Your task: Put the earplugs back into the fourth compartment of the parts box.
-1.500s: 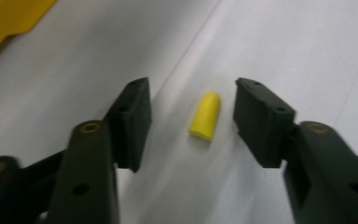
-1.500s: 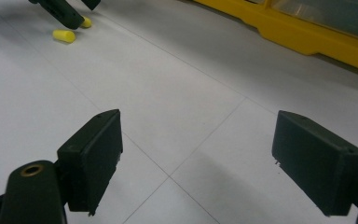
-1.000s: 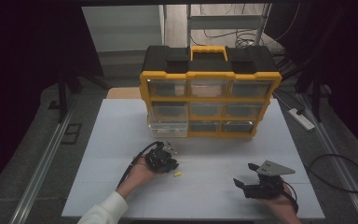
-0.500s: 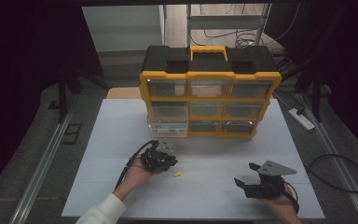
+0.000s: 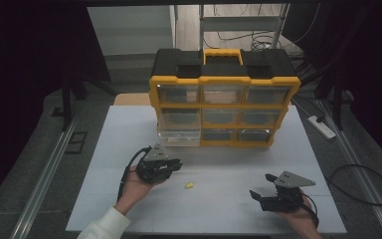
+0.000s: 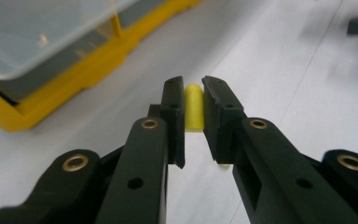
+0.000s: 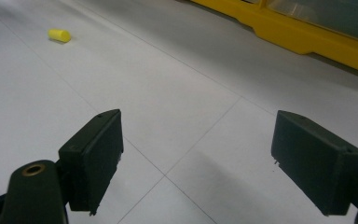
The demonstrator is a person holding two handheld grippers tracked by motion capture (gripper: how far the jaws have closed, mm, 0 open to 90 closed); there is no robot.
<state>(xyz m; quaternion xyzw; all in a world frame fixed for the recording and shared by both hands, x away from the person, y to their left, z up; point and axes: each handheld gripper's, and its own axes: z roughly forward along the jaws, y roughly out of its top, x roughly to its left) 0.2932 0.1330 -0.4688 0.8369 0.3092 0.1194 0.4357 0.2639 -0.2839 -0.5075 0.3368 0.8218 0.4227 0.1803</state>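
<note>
High view: my left gripper point(image 5: 174, 165) hovers left of centre, below the yellow organizer's point(image 5: 224, 99) pulled-out clear drawer point(image 5: 179, 137). A loose yellow plug point(image 5: 189, 185) lies on the white table point(image 5: 229, 214), and the right gripper point(image 5: 259, 195) is at lower right.

Left gripper view: the jaws pinch a held yellow plug point(image 6: 194, 109) near its end, so I'd keep the squeeze steady and release low over the drawer.

Right gripper view: the jaws are spread wide, with the loose plug at upper left.

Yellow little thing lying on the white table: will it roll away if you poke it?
Probably. The yellow piece looks like a short round cylinder lying on its side on the smooth table, so a sideways nudge would likely roll it. It is tiny beside the open right gripper, so it is probably very light and may skid away.
</note>
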